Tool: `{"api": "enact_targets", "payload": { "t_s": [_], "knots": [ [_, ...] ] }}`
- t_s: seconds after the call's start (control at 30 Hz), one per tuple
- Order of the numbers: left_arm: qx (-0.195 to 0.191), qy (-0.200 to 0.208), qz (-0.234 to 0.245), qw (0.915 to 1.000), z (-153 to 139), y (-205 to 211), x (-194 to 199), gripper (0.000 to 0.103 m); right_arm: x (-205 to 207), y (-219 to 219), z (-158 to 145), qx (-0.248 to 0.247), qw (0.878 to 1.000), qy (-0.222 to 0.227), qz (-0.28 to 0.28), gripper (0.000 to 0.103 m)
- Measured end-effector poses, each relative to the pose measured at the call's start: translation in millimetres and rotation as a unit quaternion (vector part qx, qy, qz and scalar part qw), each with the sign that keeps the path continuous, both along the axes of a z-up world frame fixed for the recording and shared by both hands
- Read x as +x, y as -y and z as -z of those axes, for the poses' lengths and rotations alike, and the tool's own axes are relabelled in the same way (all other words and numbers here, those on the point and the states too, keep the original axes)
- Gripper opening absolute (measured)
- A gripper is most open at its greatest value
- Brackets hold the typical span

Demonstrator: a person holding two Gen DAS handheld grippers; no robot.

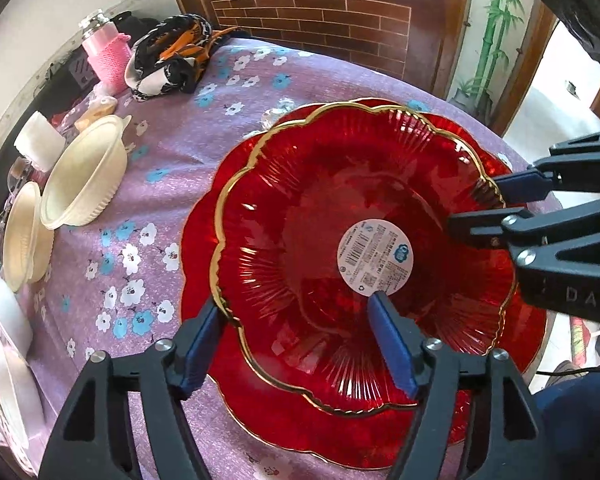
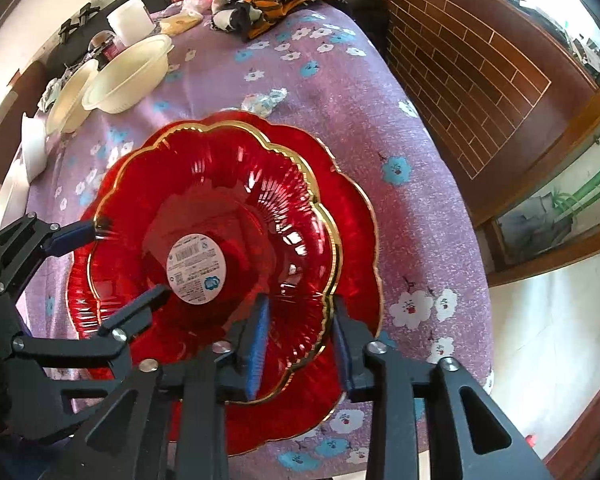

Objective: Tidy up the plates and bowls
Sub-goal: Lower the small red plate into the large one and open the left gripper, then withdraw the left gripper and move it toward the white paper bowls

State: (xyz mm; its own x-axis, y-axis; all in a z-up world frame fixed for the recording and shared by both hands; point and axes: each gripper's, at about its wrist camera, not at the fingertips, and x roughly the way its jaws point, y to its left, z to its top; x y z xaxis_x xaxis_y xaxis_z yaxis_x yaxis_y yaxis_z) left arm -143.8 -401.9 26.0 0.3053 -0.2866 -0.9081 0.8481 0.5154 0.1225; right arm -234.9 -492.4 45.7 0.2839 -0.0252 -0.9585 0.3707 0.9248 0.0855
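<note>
Red glass bowl (image 1: 340, 208), scalloped with a gold rim and a round label (image 1: 375, 257) at its centre, sits nested on a wider red glass plate (image 1: 284, 432) on the purple floral tablecloth (image 1: 172, 152), and we have a gripper at each side of it. Our left gripper (image 1: 296, 344) straddles the near rim, one blue pad outside and one inside the bowl, with a wide gap, so it is released and not pinching. Our right gripper (image 2: 300, 344) also brackets the opposite rim; the pads stand close to the glass, but we cannot tell whether they actually clamp it. We judge the two-sided approach is meant to keep the bowl level while seating or lifting it. The cream plastic bowls (image 1: 80, 176) wait well apart near the table's far edge, beside a pink bottle (image 1: 106, 56).
</note>
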Motion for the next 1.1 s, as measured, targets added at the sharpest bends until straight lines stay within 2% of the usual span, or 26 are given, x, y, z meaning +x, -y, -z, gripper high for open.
{"api": "enact_targets", "payload": {
  "t_s": [0.1,0.4,0.5,0.8,1.1],
  "knots": [
    [0.007,0.004,0.008,0.9999,1.3,1.1,-3.3,0.076,1.6,-3.3,0.2,0.004,1.0,0.001,-0.006,0.044],
    [0.02,0.01,0.026,0.9994,1.5,1.8,-11.3,0.087,3.3,-3.5,-5.0,0.011,1.0,0.012,0.001,0.055],
    [0.019,0.01,0.025,0.9994,0.5,1.2,-10.8,0.088,2.0,-2.5,-9.5,-0.001,1.0,0.018,0.006,0.065],
    [0.011,0.013,0.019,0.9997,-6.6,-3.5,-11.3,0.088,-3.9,3.5,-18.8,0.003,0.999,0.039,0.022,0.065],
    [-0.022,0.017,0.003,0.9996,-19.8,-20.4,-8.8,0.088,-5.8,3.3,-28.1,-0.012,0.998,0.053,0.041,0.065]
  ]
}}
